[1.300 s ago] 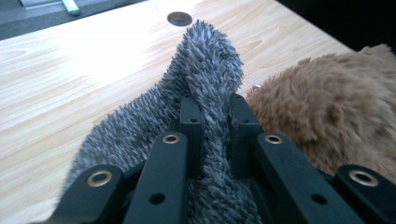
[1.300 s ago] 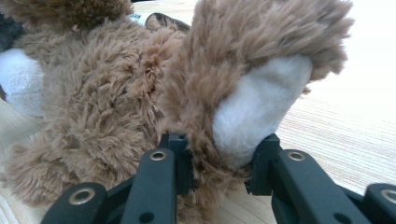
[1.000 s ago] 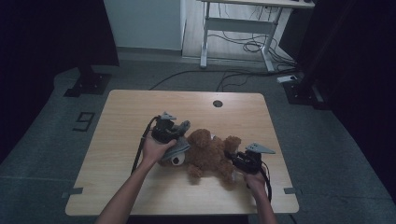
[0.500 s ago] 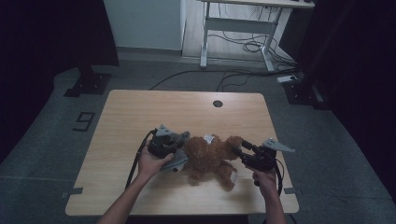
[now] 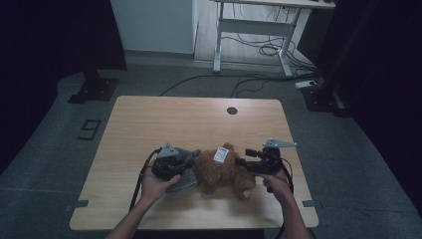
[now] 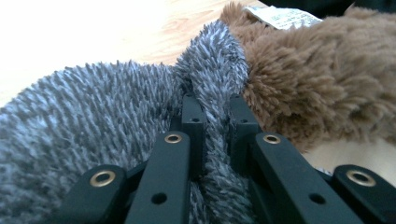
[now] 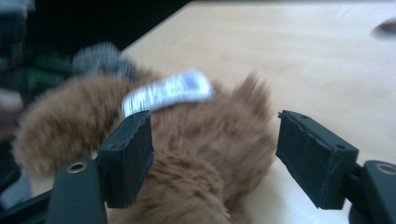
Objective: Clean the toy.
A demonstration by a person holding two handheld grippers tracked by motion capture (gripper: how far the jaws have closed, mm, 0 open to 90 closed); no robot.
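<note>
The room is dim, with a grey floor; a white metal desk frame and loose black cables stand well beyond both tools, and a black stand base sits off beyond the left tool. The pale wooden rectangular surface carries a small dark round hole near its far edge, well apart from the tools.

The brown plush teddy bear lies on its side between the two tools, near the surface's front edge, its white sewn label facing up. A grey-and-white fuzzy fabric piece adjoins the bear on the left tool's side.

The left tool is clamped tight on a fold of that grey fabric, jaws nearly together. The right tool has just been opening: its jaws stand wide, either side of the bear's fur, the pads not pressing on it.
</note>
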